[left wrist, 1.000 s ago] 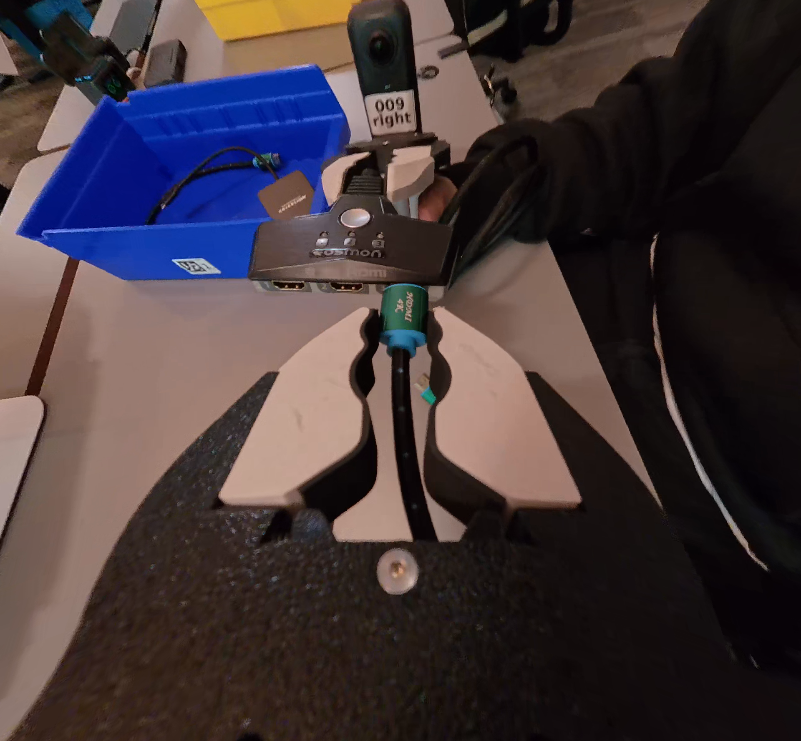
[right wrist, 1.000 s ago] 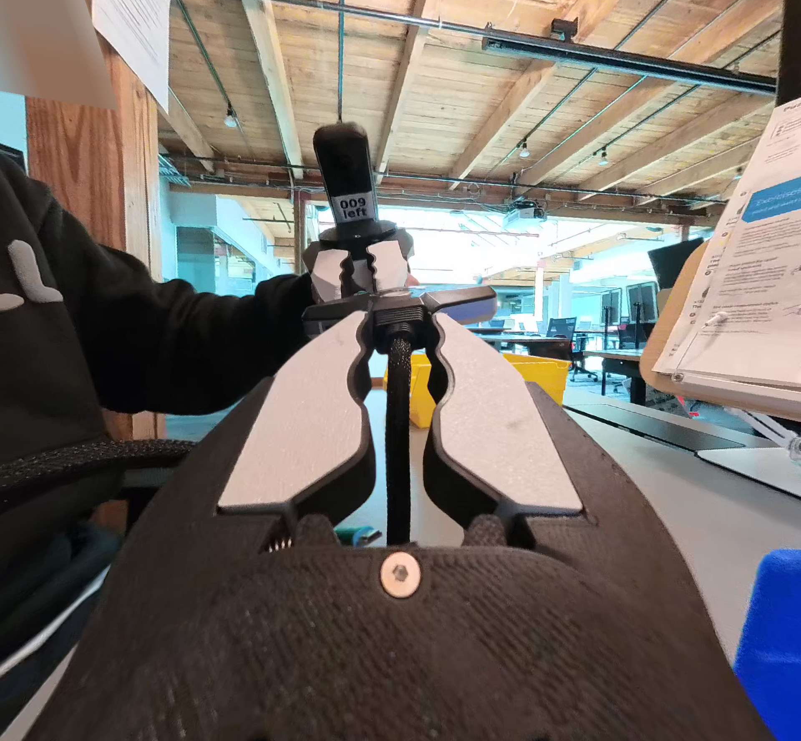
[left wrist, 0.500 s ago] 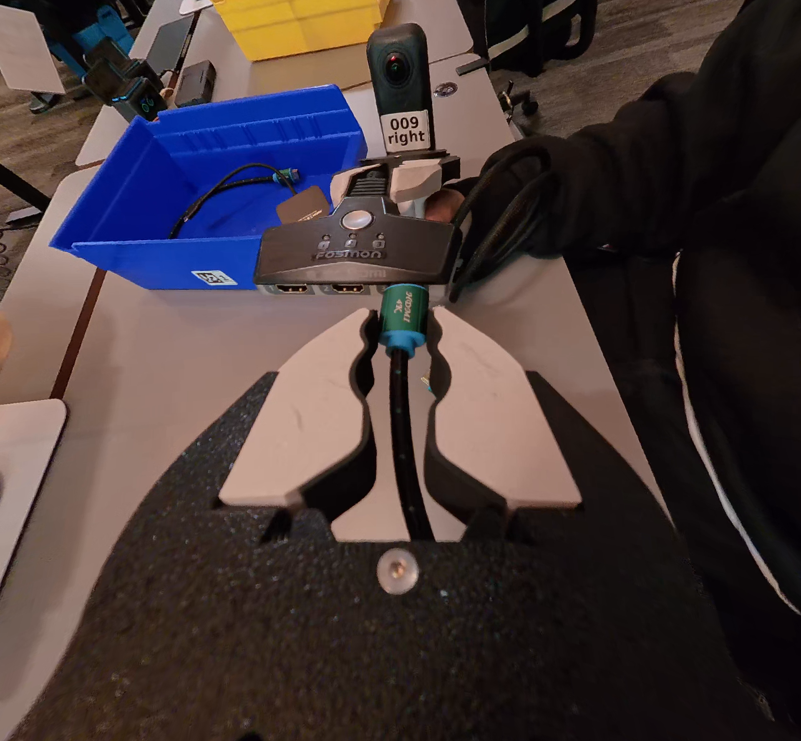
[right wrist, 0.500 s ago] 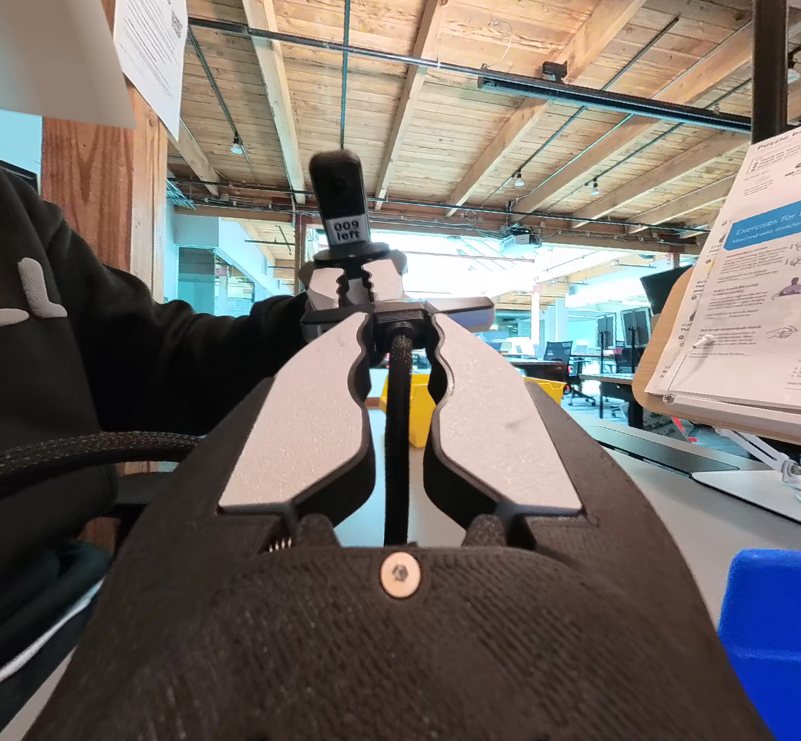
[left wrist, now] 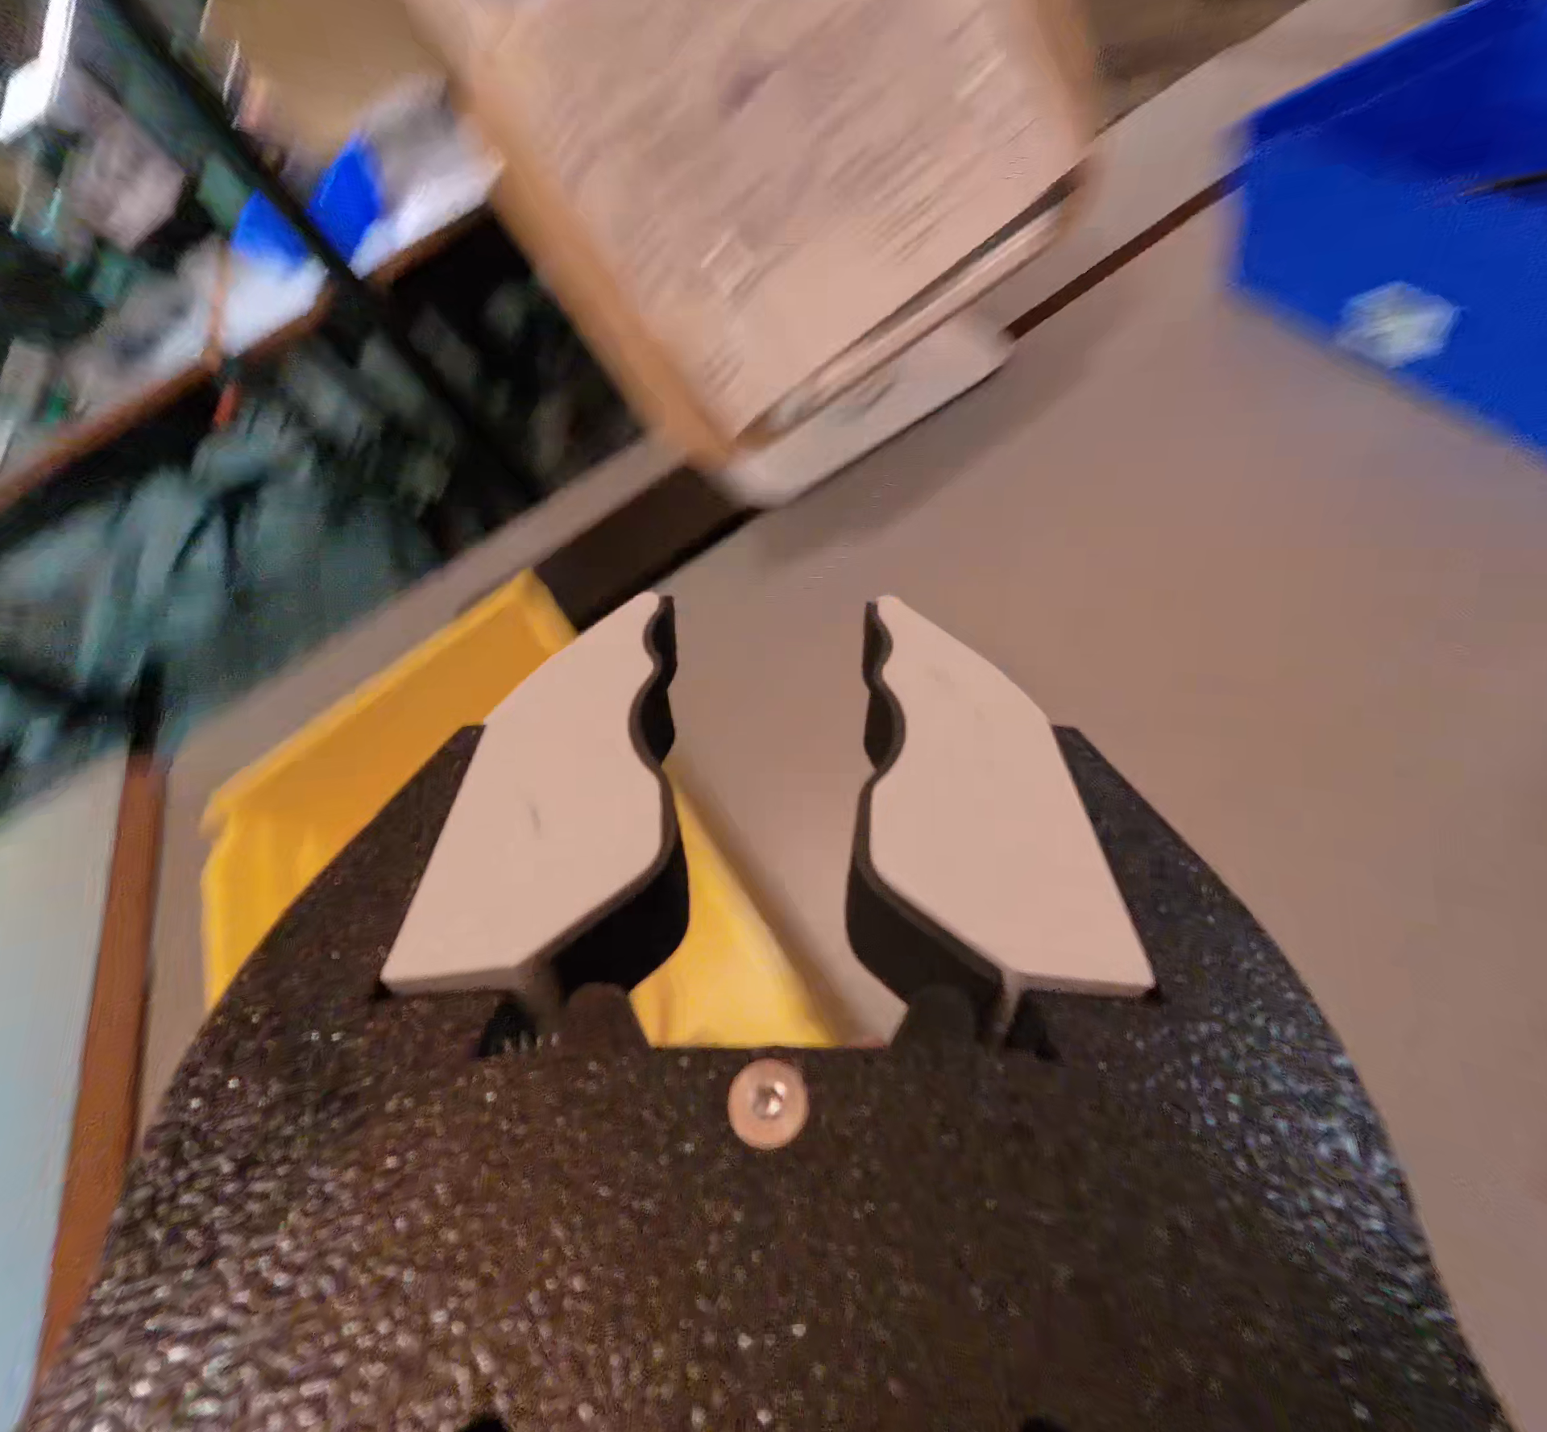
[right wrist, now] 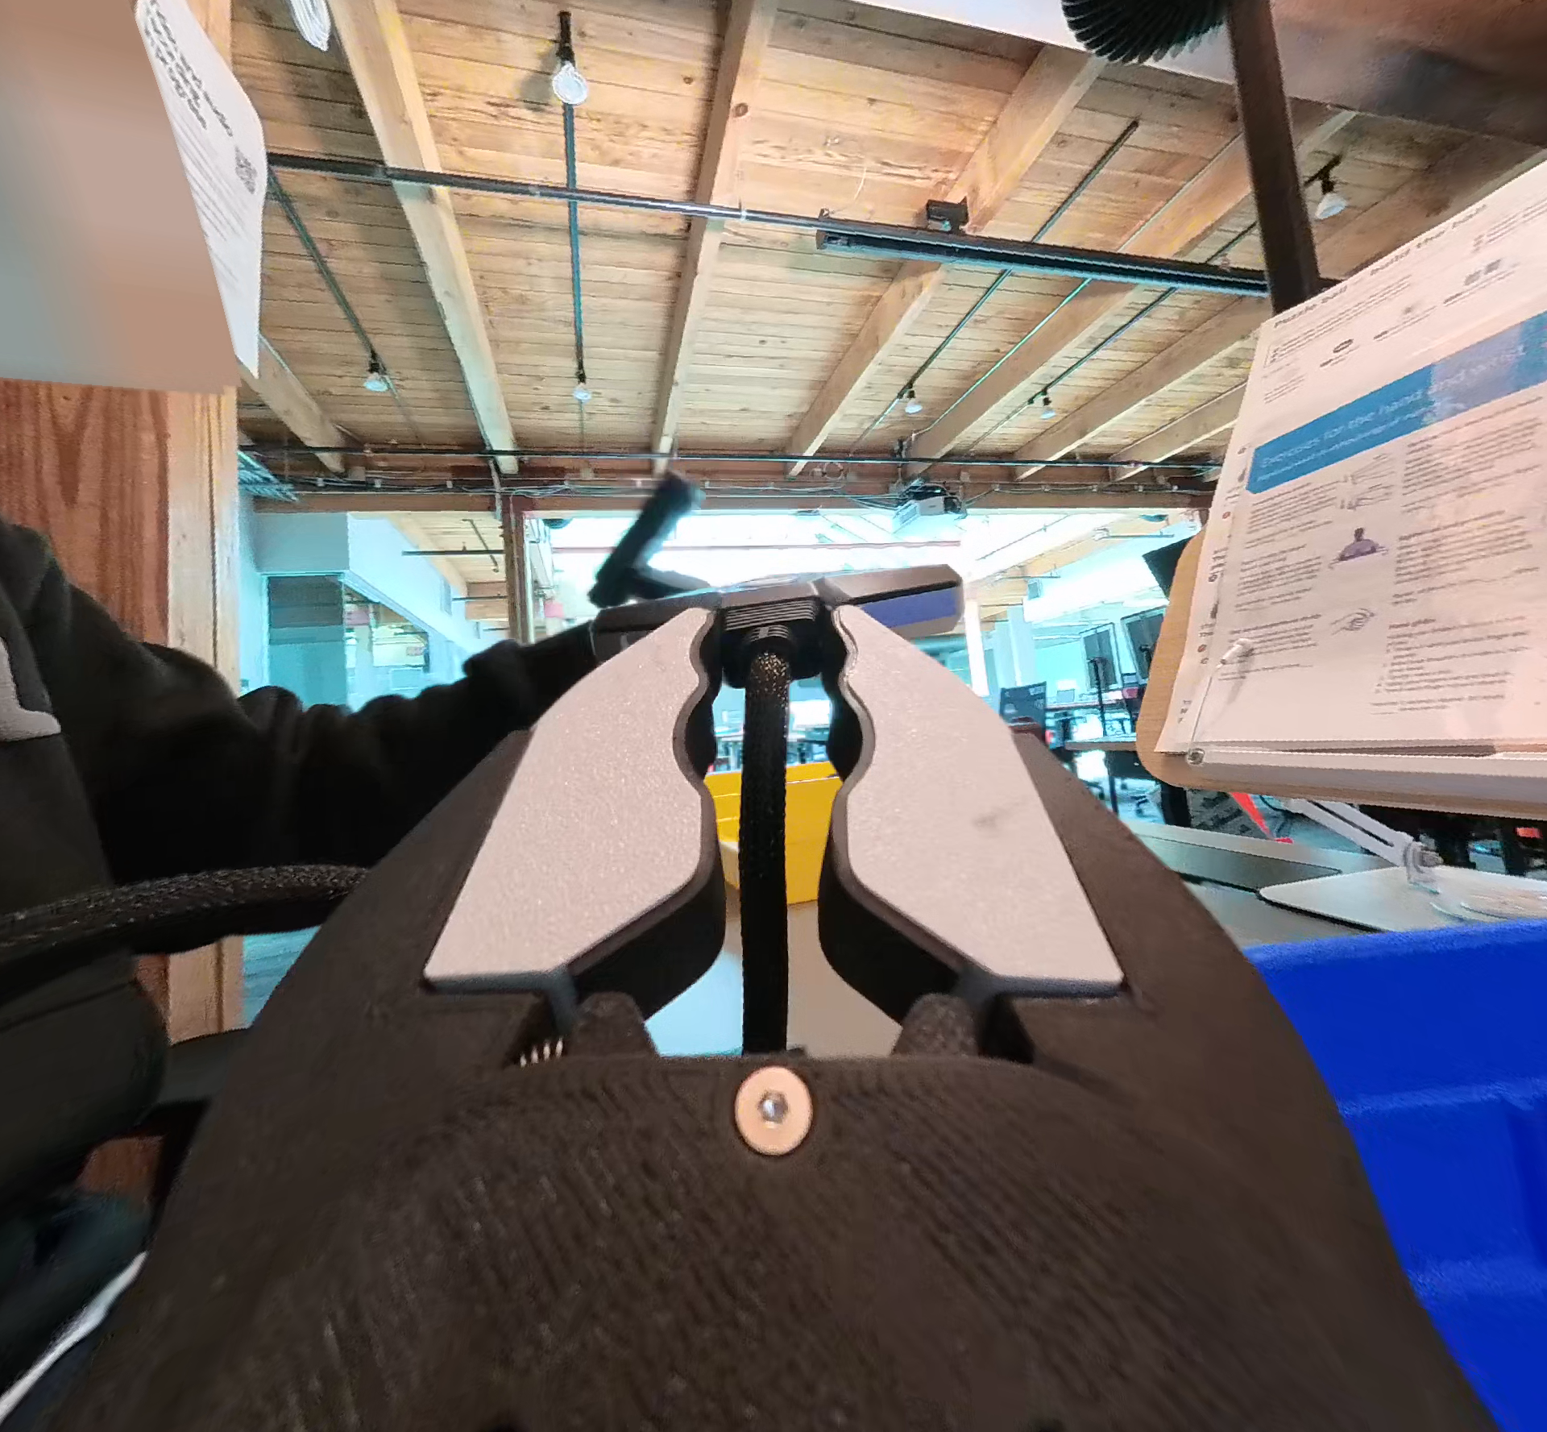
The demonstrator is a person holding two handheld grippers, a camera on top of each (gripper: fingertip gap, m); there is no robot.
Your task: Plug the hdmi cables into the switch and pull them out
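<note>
In the right wrist view my right gripper (right wrist: 770, 630) is shut on the black plug (right wrist: 770, 615) of a braided black cable (right wrist: 764, 822) at the back of the HDMI switch (right wrist: 891, 595), held up in the air. The switch's dark body shows edge-on just past my fingertips. My left gripper (right wrist: 645, 542) is a blurred dark shape left of the switch, tilted away from it. In the left wrist view, which is motion-blurred, my left gripper (left wrist: 766, 621) is open and empty over the table (left wrist: 1172, 680). The green-plugged HDMI cable is not in view.
A yellow bin (left wrist: 377, 789) lies under my left fingers. A blue bin (left wrist: 1406, 220) stands at the right, also in the right wrist view (right wrist: 1440, 1099). A paper holder on a stand (left wrist: 795, 136) is ahead. A person's dark sleeve (right wrist: 251, 764) reaches in from the left.
My left gripper has let go of the green HDMI plug, opened, and swung away to the left. My right gripper still holds the switch by its black plug.
</note>
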